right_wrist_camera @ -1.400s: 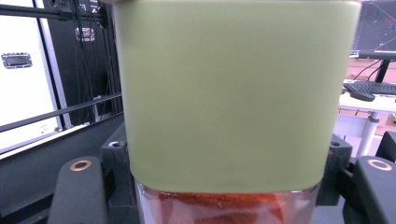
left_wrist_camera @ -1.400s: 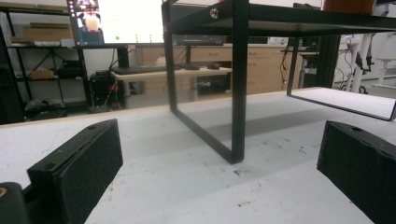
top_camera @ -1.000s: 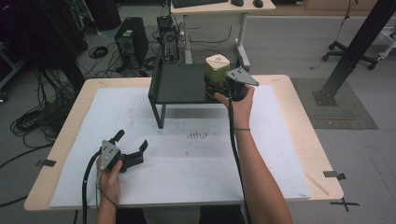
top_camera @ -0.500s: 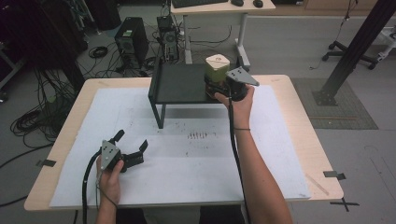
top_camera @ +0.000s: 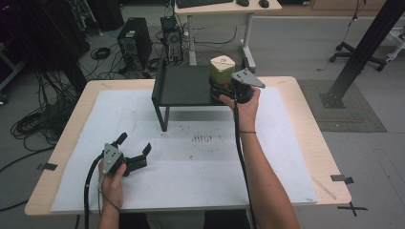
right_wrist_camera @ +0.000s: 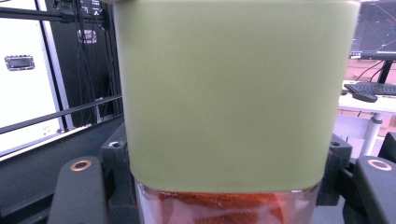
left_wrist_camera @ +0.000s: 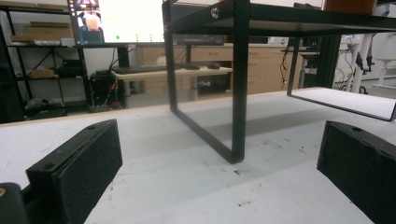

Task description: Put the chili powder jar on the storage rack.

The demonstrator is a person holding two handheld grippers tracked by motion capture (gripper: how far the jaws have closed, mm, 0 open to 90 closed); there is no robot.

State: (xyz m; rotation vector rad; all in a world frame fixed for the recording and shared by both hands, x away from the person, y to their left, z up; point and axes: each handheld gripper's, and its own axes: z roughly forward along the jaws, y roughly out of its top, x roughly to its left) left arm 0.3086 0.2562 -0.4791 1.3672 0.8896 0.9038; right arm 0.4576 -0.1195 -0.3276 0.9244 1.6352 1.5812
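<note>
A jar with a pale green lid and reddish contents stands on the right end of a black metal shelf at the back of the table. My right gripper is shut on the jar's glass body just below the lid. In the right gripper view the jar sits close up, with the black jaws pressed to both its sides. My left gripper rests low over the white sheet at the front left, open, with nothing between its pads. The shelf's leg stands ahead of it.
A white paper sheet with dark specks covers the wooden table. The shelf stands on thin legs with open space beneath it. Behind the table lie cables, a computer tower and another desk.
</note>
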